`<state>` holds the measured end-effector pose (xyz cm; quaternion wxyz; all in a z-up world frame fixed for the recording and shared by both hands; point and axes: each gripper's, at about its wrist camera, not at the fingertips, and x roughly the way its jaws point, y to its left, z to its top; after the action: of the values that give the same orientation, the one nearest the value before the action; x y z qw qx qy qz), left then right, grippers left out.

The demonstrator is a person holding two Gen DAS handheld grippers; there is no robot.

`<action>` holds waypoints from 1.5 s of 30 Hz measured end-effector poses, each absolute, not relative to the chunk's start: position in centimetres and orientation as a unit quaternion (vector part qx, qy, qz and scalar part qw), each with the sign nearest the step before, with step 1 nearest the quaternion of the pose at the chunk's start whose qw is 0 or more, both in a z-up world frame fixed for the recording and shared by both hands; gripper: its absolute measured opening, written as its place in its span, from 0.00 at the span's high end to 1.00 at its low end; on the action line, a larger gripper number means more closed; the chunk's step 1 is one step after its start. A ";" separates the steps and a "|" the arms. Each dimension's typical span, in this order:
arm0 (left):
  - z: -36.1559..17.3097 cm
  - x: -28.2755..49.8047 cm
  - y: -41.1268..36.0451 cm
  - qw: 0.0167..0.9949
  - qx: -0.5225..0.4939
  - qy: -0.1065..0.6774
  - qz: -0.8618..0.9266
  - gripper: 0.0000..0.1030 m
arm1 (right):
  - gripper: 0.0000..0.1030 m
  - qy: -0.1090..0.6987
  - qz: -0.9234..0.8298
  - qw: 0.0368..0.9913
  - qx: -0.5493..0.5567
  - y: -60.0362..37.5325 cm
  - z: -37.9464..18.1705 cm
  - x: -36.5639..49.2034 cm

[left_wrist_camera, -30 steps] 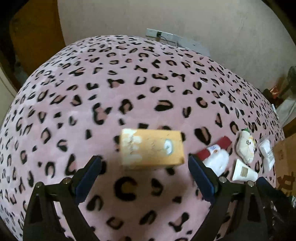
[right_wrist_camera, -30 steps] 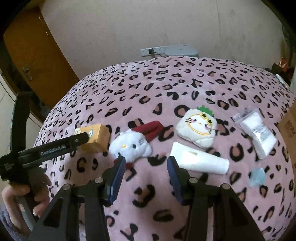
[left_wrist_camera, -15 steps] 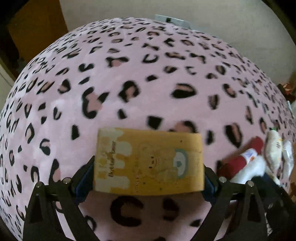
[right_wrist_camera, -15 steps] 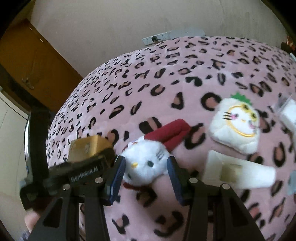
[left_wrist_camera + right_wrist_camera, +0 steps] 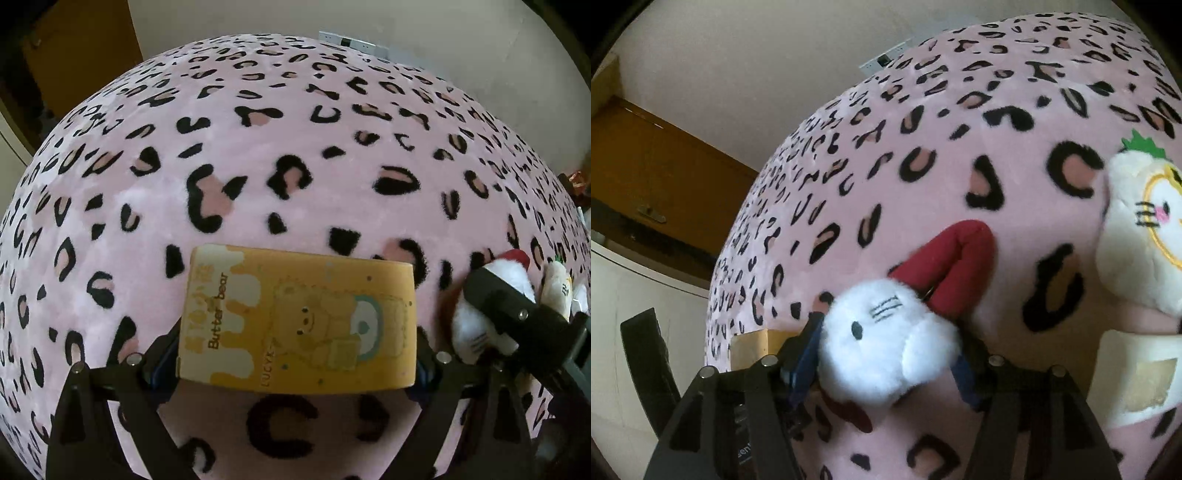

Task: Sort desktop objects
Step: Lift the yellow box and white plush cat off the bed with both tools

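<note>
A yellow "Butter bear" box point(image 5: 297, 321) lies on the pink leopard-print cloth point(image 5: 258, 166). My left gripper point(image 5: 295, 363) has a finger on each end of the box and is shut on it. A white cat plush with a red hat point(image 5: 886, 354) sits between the fingers of my right gripper point(image 5: 888, 363), which press on both its sides. The plush also shows in the left wrist view point(image 5: 491, 295), with the right gripper's finger over it. The box edge shows in the right wrist view point(image 5: 753, 349).
A cream cat plush with a green tuft point(image 5: 1141, 229) lies to the right of the white one. A white tube-like pack point(image 5: 1137, 376) lies in front of it. A power strip point(image 5: 351, 40) sits at the cloth's far edge by the wall.
Both grippers moved forward and down. The left went from open in front of the box to shut on it. The right closed in around the white cat plush.
</note>
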<state>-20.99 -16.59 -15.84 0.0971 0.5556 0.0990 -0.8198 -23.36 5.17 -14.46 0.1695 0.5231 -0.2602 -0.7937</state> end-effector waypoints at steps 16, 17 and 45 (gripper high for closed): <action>-13.2 -18.6 -15.4 0.115 0.529 0.083 -0.836 0.20 | 0.56 -0.209 -0.826 0.187 0.489 4.0 -10.9 -20.4; -12.7 -18.0 -15.4 0.117 0.527 0.078 -0.838 0.20 | 0.56 -0.203 -0.829 0.188 0.486 3.9 -10.4 -19.9; -0.9 -6.3 -10.7 0.090 0.475 0.053 -0.874 0.20 | 0.56 -0.092 -0.885 0.191 0.415 8.1 0.1 -7.5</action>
<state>-6.33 -10.72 -0.94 0.0896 0.4749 0.0526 -0.8739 -7.53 8.14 0.08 0.1914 0.4152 -0.0920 -0.8846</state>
